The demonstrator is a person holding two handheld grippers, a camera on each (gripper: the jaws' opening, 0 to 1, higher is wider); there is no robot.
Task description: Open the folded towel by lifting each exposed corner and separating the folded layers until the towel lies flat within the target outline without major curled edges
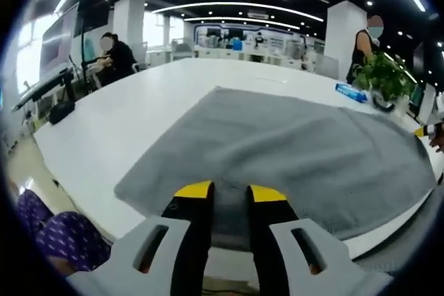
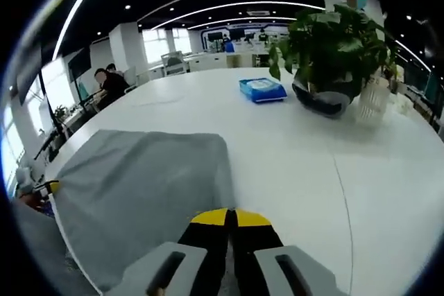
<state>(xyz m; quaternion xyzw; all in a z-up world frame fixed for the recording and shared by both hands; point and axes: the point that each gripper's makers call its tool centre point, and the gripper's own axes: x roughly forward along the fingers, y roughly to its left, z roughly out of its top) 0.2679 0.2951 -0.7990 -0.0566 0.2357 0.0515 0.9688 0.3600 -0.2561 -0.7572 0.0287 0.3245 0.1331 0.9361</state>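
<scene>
A grey towel (image 1: 291, 150) lies spread on the white table (image 1: 139, 116). Its near edge runs under my left gripper (image 1: 229, 190), whose yellow-tipped jaws stand apart with towel cloth showing in the gap. At the towel's far right corner the right gripper's yellow tip (image 1: 420, 131) shows beside a hand. In the right gripper view the towel (image 2: 139, 185) spreads to the left, and its right edge runs down into my right gripper (image 2: 230, 218), whose jaws are pressed together on it. The left gripper's yellow tip (image 2: 50, 186) sits at the towel's left corner.
A potted plant (image 2: 333, 53) and a blue packet (image 2: 262, 89) stand on the table beyond the towel. People sit and stand at the room's far side (image 1: 114, 57). A purple-patterned seat (image 1: 62, 237) is below the table's near left edge.
</scene>
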